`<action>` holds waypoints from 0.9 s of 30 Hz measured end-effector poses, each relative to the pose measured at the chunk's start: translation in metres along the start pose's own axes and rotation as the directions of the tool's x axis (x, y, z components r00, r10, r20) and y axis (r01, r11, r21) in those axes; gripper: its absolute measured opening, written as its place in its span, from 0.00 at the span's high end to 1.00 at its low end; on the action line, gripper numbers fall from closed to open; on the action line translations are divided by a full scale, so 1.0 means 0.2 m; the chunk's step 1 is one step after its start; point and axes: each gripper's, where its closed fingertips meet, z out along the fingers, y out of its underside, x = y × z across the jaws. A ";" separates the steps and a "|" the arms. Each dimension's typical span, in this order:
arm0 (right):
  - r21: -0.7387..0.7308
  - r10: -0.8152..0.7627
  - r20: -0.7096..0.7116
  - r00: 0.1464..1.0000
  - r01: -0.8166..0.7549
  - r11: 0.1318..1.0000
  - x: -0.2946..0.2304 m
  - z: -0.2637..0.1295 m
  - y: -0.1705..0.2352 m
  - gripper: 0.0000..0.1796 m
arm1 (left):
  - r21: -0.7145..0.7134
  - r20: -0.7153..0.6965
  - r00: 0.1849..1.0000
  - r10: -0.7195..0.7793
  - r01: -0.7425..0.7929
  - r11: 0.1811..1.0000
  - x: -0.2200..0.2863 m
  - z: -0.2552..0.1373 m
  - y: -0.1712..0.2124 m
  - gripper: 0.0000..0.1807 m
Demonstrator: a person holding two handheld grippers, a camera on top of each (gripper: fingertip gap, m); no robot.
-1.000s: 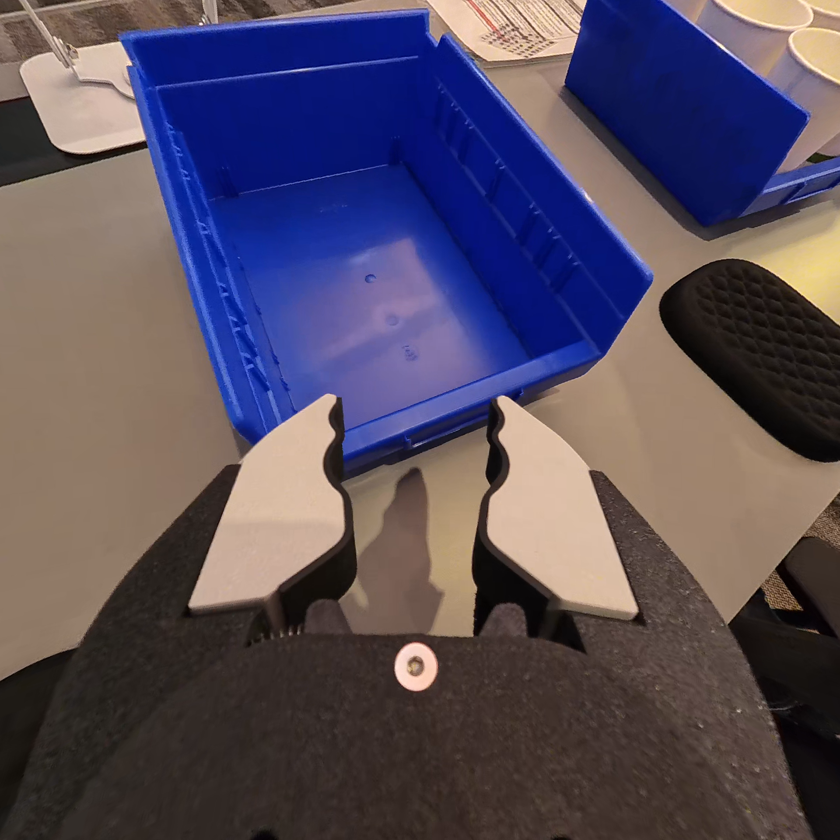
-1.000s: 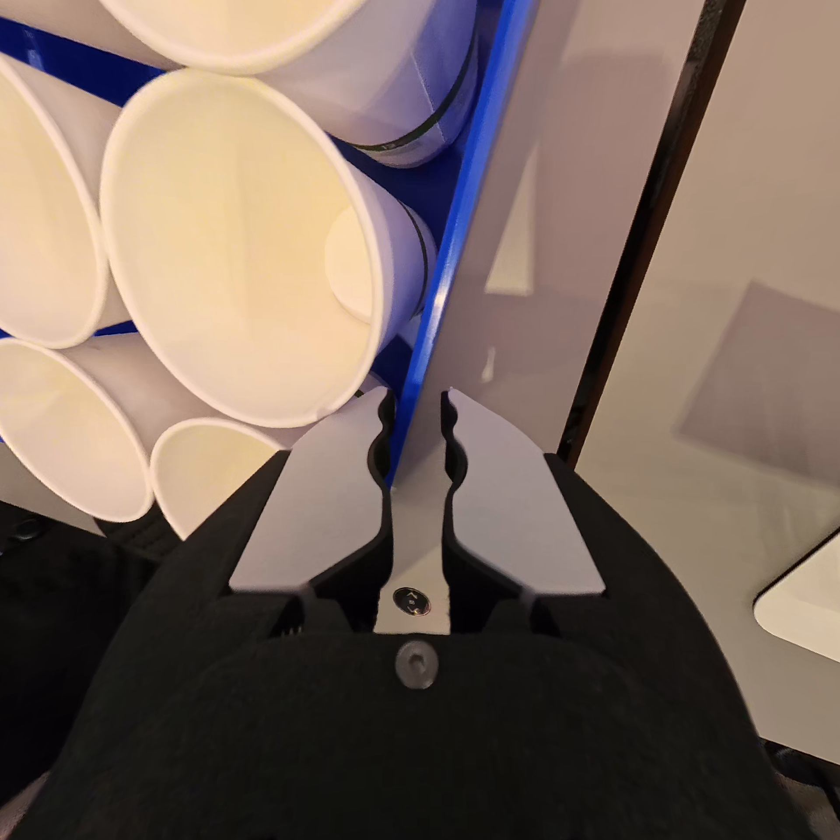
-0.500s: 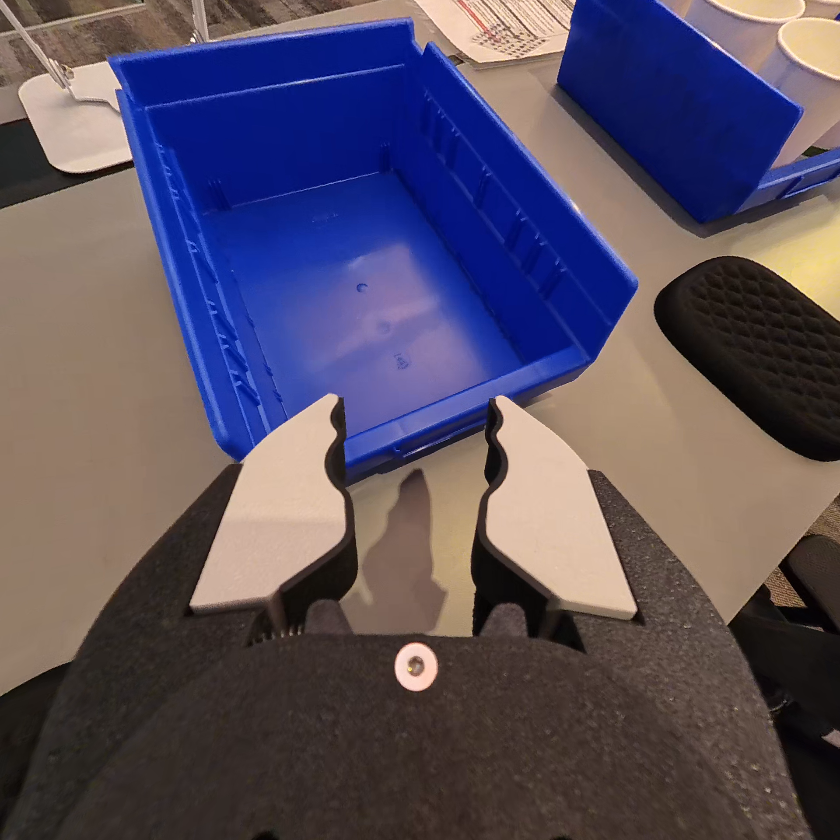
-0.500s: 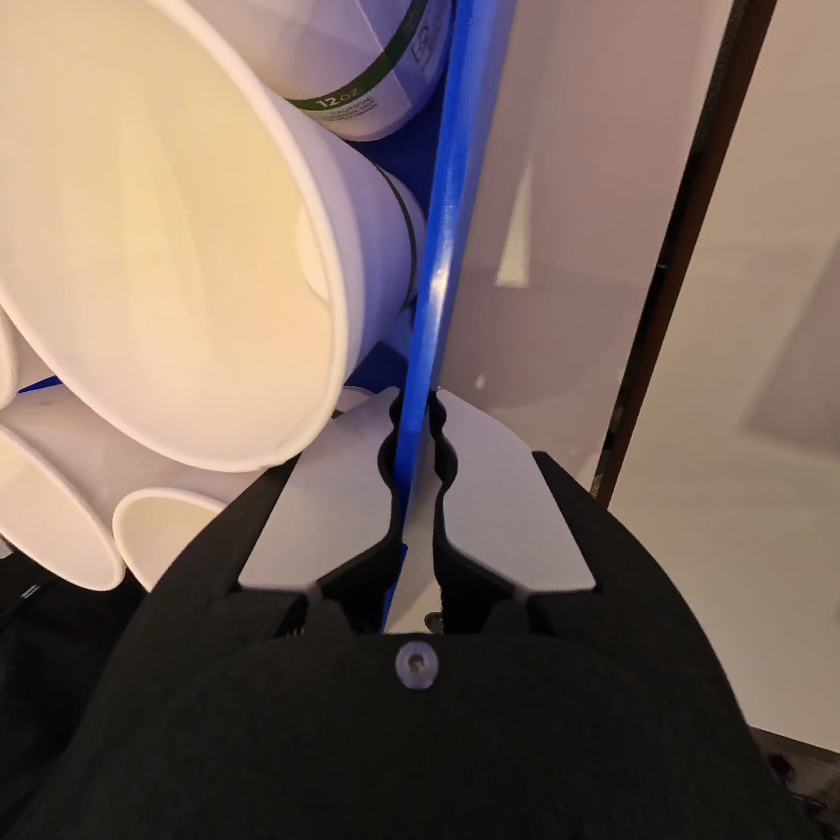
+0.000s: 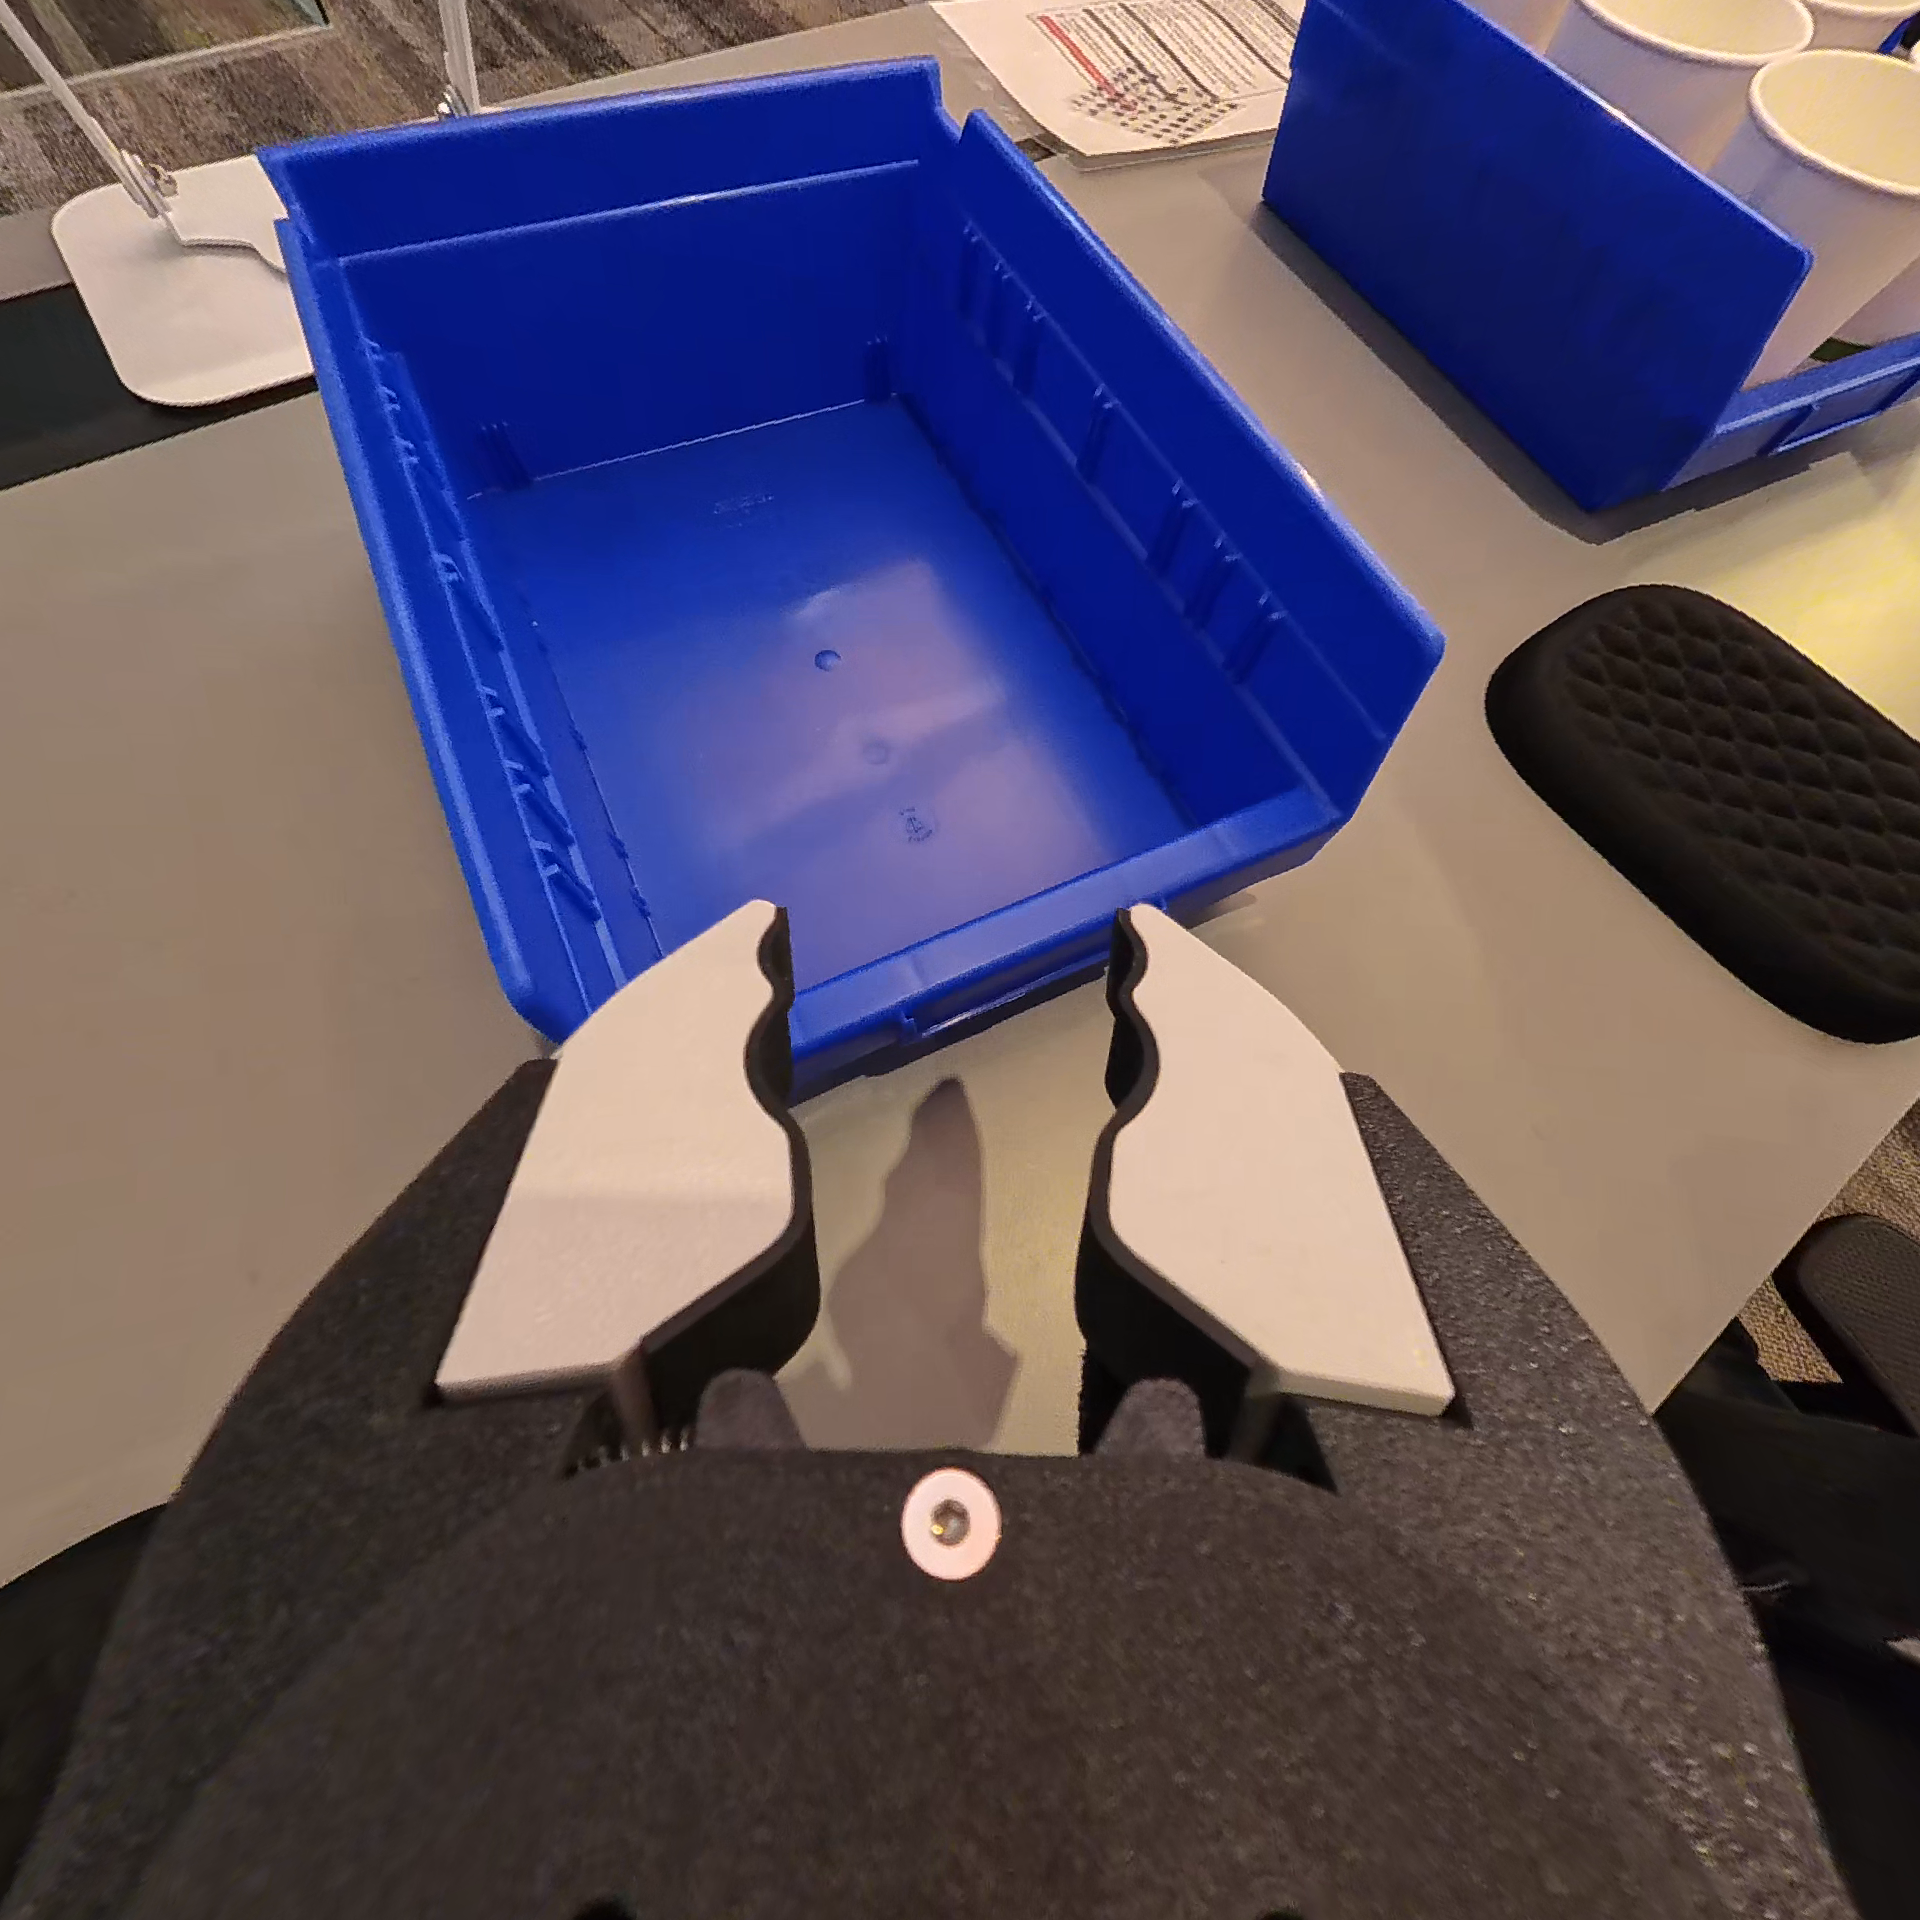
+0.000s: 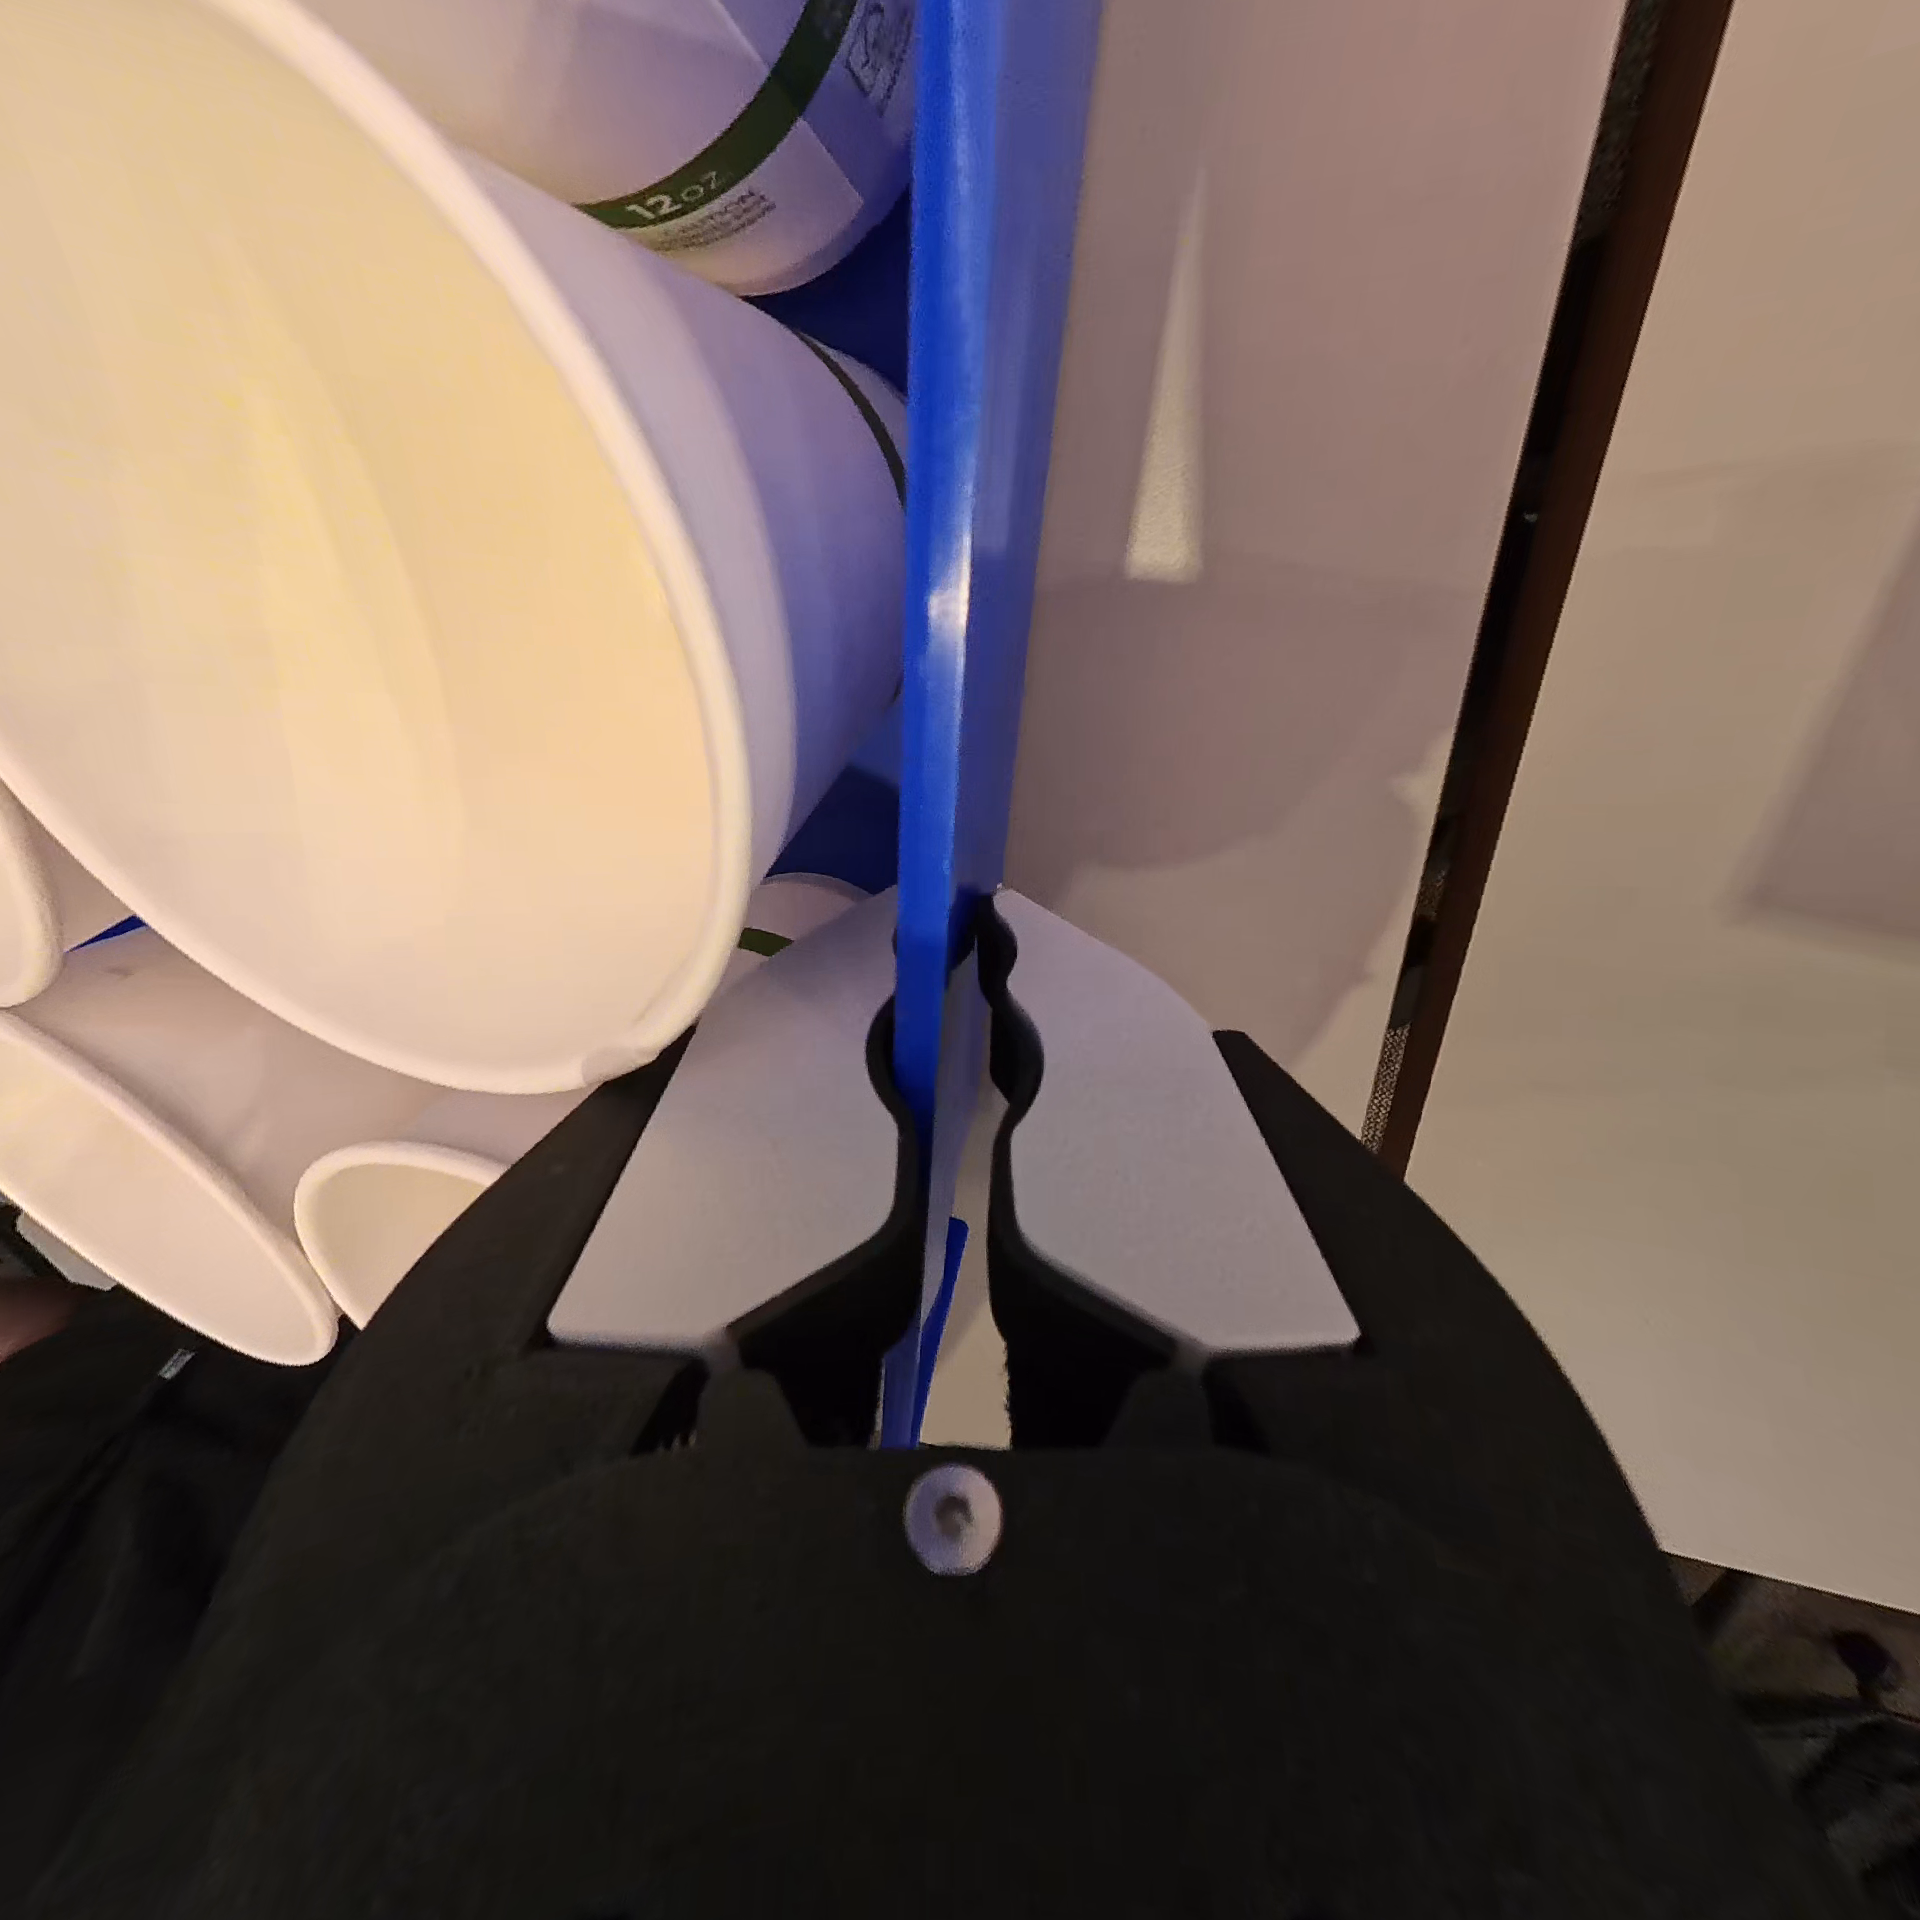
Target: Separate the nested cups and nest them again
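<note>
The right tongs [image 6: 940, 940] are clamped on the side wall of a blue bin [image 6: 940, 520] holding white paper cups [image 6: 343, 540]; green-banded printed labels are seen on two cups. The left tongs [image 5: 945, 925] are held wide apart, empty, above the grey bench [image 5: 208, 831] before an empty blue bin [image 5: 1195, 499]. A printed sheet [image 5: 1143, 62] lies behind.

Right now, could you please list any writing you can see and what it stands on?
I don't copy wording; here is where it stands.
Sheet: printed rows, too small to read.
Cup: print on its green band and label.
Empty bin: moulded floor marks, too small to read.
</note>
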 end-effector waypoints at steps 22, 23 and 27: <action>0.018 0.122 0.037 0.992 -0.122 0.992 0.07 -0.05 0.05 0.97 | 0.027 0.028 1.000 -0.011 0.010 1.000 -0.06 -0.08 0.02 0.69; 0.015 0.126 0.041 0.991 -0.126 0.992 0.08 -0.06 0.07 0.97 | 0.032 0.035 0.999 -0.015 0.014 0.999 -0.07 -0.10 0.02 0.69; 0.012 0.146 0.065 0.987 -0.147 0.989 0.09 -0.08 0.11 0.97 | 0.048 0.054 0.998 -0.035 0.032 0.998 -0.12 -0.14 0.03 0.69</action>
